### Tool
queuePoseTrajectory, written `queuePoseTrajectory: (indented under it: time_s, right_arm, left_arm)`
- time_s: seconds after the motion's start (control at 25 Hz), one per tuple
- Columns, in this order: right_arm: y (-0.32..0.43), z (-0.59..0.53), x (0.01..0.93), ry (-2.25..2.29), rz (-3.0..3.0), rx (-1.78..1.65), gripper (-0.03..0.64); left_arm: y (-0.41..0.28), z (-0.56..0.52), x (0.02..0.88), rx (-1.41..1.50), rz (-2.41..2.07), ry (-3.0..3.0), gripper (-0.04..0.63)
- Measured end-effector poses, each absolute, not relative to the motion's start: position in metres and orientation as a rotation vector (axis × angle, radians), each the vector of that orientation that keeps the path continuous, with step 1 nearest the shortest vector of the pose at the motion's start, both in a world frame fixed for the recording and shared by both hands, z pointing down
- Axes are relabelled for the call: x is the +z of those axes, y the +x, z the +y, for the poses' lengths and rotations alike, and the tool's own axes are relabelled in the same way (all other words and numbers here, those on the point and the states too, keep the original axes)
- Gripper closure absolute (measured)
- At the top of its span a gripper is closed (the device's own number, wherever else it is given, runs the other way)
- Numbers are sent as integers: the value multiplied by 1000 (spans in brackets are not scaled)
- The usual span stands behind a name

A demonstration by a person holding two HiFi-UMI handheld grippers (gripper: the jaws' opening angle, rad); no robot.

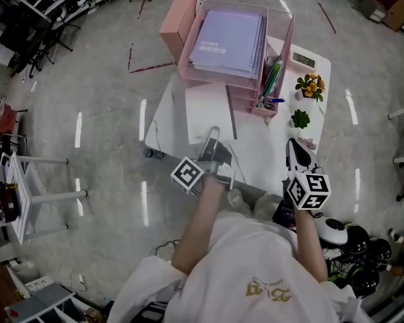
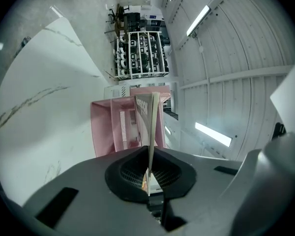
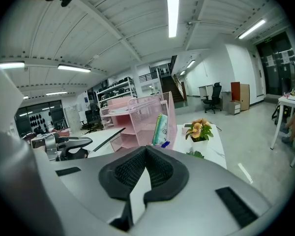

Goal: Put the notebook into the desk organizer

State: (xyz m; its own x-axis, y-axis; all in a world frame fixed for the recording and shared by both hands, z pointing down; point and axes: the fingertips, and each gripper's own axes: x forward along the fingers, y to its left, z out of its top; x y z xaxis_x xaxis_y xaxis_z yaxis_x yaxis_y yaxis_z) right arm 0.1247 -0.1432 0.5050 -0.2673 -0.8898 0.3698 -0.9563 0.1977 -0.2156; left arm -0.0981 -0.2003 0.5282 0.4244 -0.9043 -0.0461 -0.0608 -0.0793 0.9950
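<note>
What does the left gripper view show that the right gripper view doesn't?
Only the left gripper view: the left tongs shut on the notebook, its thin edge seen head-on. Only the right gripper view: the right tongs shut on nothing, potted flowers and upright pens. Both: the pink desk organizer ahead and the white table.

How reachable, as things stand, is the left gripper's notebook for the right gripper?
Probably yes. Only open desk lies between the right gripper and the notebook. The left gripper grips only its near edge, and the small plant stands off to the side.
</note>
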Motion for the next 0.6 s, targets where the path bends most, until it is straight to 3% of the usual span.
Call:
queuePoseTrajectory:
  time_s: [0.6]
  right_arm:
    - [120, -171, 513, 1691, -2385, 647, 607]
  left_arm:
    - [-72, -202, 538, -844, -902, 1486, 571]
